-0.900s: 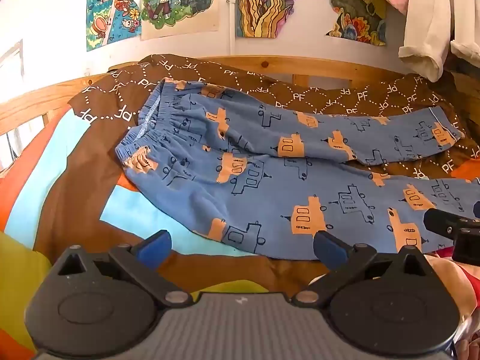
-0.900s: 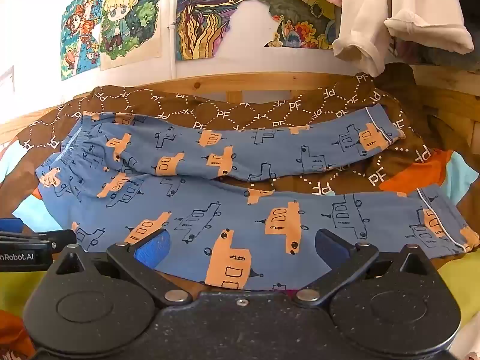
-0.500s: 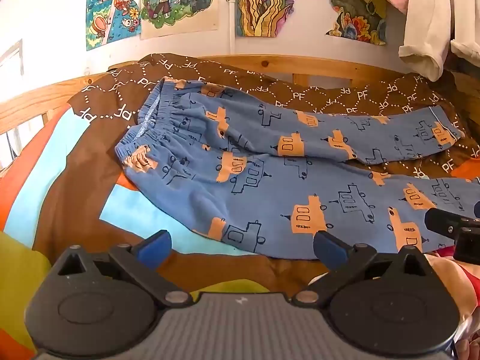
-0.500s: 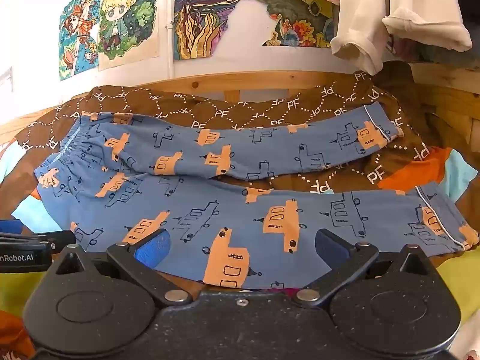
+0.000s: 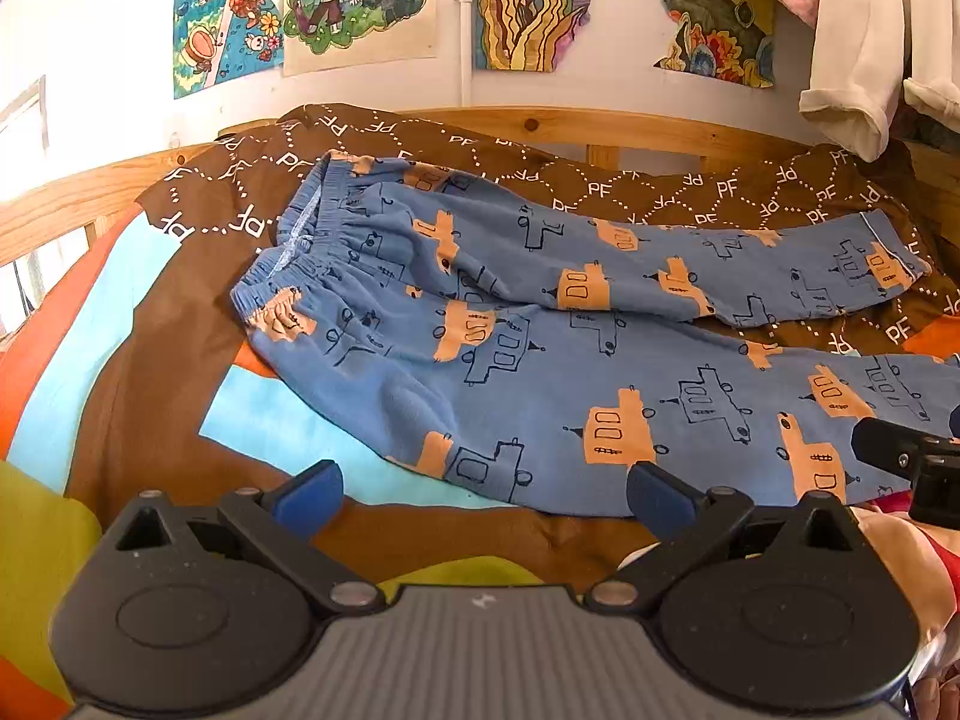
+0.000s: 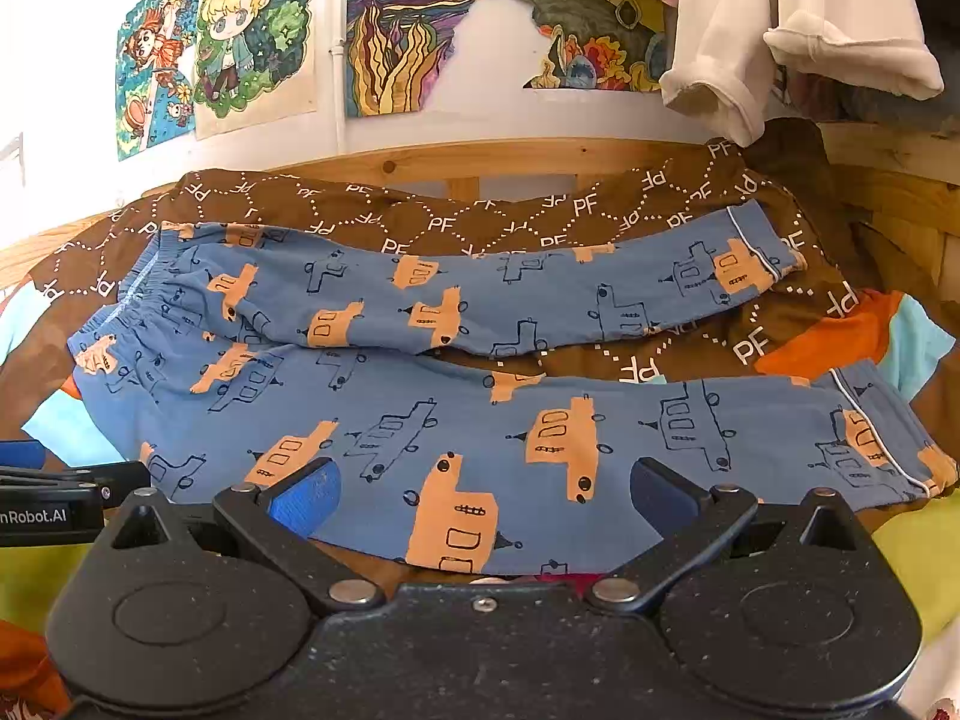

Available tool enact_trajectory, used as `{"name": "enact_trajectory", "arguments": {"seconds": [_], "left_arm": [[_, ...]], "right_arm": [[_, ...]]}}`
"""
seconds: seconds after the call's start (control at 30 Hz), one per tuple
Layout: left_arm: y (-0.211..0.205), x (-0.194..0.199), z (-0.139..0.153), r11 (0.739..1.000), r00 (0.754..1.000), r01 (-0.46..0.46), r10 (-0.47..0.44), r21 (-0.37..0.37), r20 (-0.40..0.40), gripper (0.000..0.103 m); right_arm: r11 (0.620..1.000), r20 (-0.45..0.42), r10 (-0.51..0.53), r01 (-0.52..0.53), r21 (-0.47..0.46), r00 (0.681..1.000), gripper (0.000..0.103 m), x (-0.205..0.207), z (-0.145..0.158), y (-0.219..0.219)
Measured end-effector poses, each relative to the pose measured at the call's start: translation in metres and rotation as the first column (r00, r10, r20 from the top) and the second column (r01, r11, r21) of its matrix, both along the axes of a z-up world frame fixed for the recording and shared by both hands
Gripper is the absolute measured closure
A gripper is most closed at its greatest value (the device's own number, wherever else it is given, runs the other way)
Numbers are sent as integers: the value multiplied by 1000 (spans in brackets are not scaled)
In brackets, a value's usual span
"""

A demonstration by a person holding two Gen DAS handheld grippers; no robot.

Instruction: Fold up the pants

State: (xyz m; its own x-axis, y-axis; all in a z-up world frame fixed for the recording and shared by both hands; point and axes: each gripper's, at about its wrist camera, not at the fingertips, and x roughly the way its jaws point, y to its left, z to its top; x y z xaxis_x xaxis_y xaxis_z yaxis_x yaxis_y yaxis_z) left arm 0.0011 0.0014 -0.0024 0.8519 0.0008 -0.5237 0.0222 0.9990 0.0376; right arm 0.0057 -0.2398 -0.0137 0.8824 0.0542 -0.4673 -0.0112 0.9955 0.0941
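On bedspread point(image 5: 150, 396), pants point(image 5: 540, 360) lengthwise left-right, waistband left, cuffs right

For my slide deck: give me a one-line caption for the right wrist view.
Open right gripper poised at the near edge of blue patterned pants spread flat, legs apart, on a brown bedspread.

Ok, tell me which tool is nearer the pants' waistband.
Left. The left tool sits at the near edge toward the waistband; the right tool is farther along the near leg, toward its cuff.
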Motion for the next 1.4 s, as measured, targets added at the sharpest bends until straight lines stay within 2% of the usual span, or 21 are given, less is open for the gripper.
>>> {"name": "enact_trajectory", "arguments": {"seconds": [1.4], "left_arm": [[0, 0, -1, 1000, 1000, 1, -1, -3, -1, 0]], "right_arm": [[1000, -12, -1, 1, 4, 1000, 1, 2, -4, -1]]}}
